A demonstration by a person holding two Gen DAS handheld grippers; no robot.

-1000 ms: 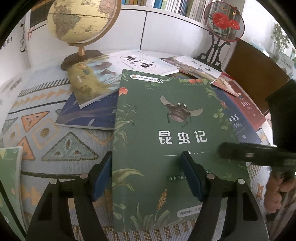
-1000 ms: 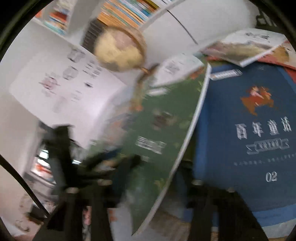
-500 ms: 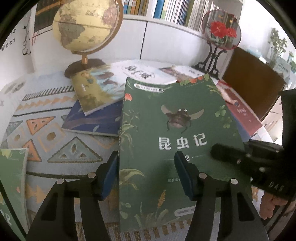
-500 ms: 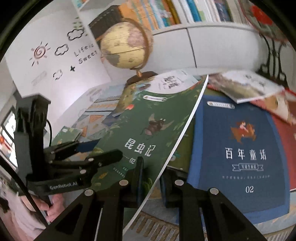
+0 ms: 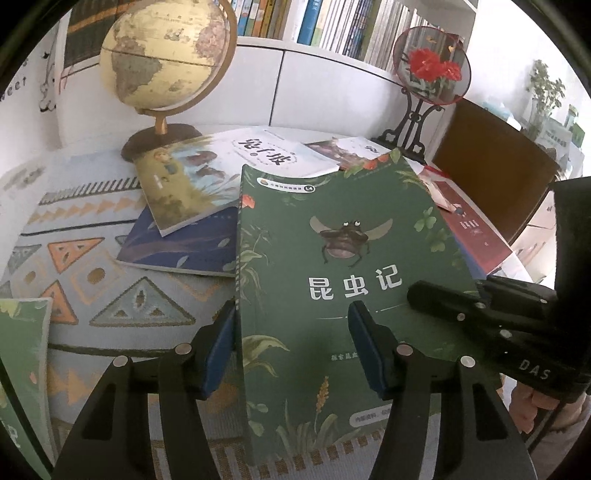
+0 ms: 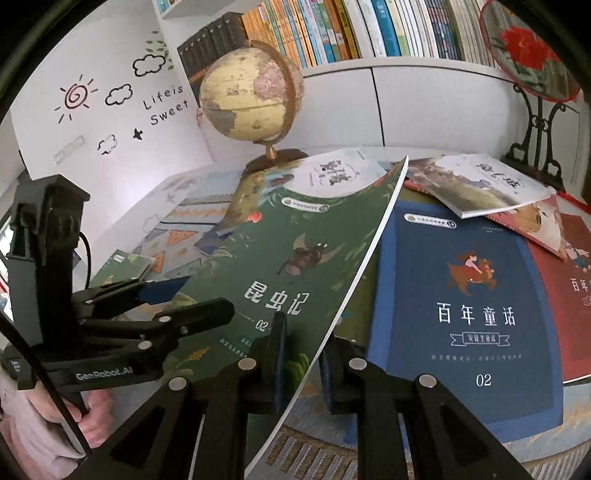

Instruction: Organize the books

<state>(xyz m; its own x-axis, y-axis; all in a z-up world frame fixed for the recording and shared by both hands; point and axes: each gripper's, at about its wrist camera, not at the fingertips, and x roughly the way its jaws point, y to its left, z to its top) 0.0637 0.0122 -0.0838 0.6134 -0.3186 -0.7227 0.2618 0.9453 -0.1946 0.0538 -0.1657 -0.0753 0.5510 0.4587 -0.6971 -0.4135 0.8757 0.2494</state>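
A green book (image 5: 343,236) with a beetle on its cover is tilted up off the table, its right side raised. My right gripper (image 6: 301,356) is shut on the white page edge of that side. My left gripper (image 5: 293,332) stands open astride the spine side. One blue pad (image 5: 221,343) sits beside the spine and the other finger lies over the cover. In the right wrist view the left gripper (image 6: 195,299) reaches in from the left. A dark blue book (image 6: 472,306) marked 02 lies flat under the raised side.
Loose books cover the patterned cloth (image 5: 92,266): an illustrated one (image 5: 184,184) on a navy one (image 5: 184,243), a white one (image 6: 480,184), a red one (image 6: 569,295), another green one (image 5: 22,350). A globe (image 5: 166,55) and a flower ornament (image 5: 432,66) stand behind, below shelves of books (image 6: 369,29).
My left jaws have narrowed around the green book's spine side. The right gripper has rolled upright and lifted the book's right edge a little. The book now stands steeper.
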